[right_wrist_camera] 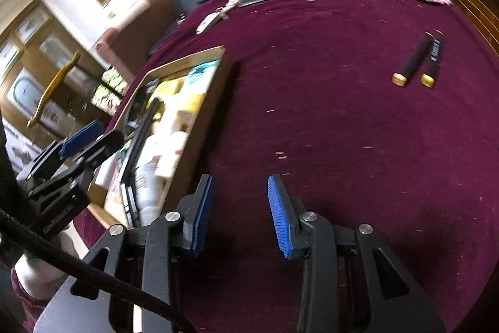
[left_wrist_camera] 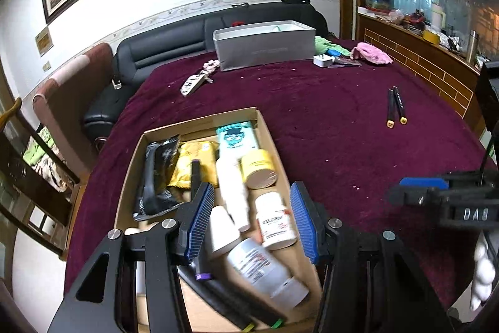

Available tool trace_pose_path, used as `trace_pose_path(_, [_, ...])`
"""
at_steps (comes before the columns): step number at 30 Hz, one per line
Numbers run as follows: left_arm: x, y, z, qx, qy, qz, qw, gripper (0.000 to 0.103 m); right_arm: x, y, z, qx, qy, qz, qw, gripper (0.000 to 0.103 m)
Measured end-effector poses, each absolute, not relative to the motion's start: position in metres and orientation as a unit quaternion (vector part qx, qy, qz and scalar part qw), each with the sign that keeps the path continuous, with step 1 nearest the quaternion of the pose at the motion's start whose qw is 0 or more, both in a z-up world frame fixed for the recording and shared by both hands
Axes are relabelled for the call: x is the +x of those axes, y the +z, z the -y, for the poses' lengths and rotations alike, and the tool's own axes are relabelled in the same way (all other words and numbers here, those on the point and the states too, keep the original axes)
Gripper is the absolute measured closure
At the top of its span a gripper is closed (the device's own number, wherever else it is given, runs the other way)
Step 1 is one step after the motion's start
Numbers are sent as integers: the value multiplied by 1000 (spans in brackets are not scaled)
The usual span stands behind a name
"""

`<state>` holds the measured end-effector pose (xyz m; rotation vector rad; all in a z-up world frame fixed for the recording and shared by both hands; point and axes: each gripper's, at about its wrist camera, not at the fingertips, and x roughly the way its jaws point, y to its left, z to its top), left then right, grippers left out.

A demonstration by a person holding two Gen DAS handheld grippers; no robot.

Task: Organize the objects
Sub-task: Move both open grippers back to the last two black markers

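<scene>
A shallow cardboard box (left_wrist_camera: 199, 120) on the maroon cloth holds white bottles (left_wrist_camera: 274, 220), a yellow jar (left_wrist_camera: 259, 167), a teal carton (left_wrist_camera: 238, 134), black and yellow packets and black markers (left_wrist_camera: 224, 295). My left gripper (left_wrist_camera: 252, 208) hovers over the bottles, open, with nothing between its blue pads. Two black markers with yellow caps (right_wrist_camera: 418, 61) lie loose on the cloth to the right. My right gripper (right_wrist_camera: 241, 208) stands open and empty over bare cloth, just right of the box's edge (right_wrist_camera: 193, 127). Each gripper shows in the other's view, the right gripper (left_wrist_camera: 421, 189) and the left gripper (right_wrist_camera: 81, 139).
A grey open box (left_wrist_camera: 265, 49) stands at the far side of the table. Next to it are a white charger (left_wrist_camera: 321, 61), green cloth and a pink cloth (left_wrist_camera: 371, 52). A key fob (left_wrist_camera: 193, 83) lies at the back left. A black sofa (left_wrist_camera: 162, 49) is behind.
</scene>
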<state>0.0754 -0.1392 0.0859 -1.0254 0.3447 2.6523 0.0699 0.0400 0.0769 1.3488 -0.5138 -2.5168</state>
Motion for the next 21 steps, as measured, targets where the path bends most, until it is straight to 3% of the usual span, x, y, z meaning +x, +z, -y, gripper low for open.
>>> trace_pose_path(5, [75, 88, 122, -350, 918, -117, 146, 58, 70, 72, -71, 458, -861, 200, 98, 65])
trace_pose_path(7, [76, 97, 124, -329, 927, -83, 159, 58, 70, 71, -76, 458, -861, 200, 95, 65])
trace_pose_path(8, [77, 103, 125, -318, 932, -69, 159, 55, 70, 71, -76, 458, -862, 196, 94, 65])
trace_pose_path(9, [78, 109, 127, -308, 937, -58, 156, 44, 71, 72, -75, 457, -864, 189, 93, 65])
trace_pose_path(12, [85, 122, 133, -275, 951, -36, 138, 27, 72, 78, -65, 451, -874, 154, 99, 65])
trace_pose_path(17, [83, 131, 127, -265, 954, -38, 134, 24, 71, 86, -52, 435, -884, 129, 111, 63])
trace_pose_path(21, [63, 129, 103, -309, 926, 8, 215, 24, 65, 89, -101, 425, -884, 182, 69, 63])
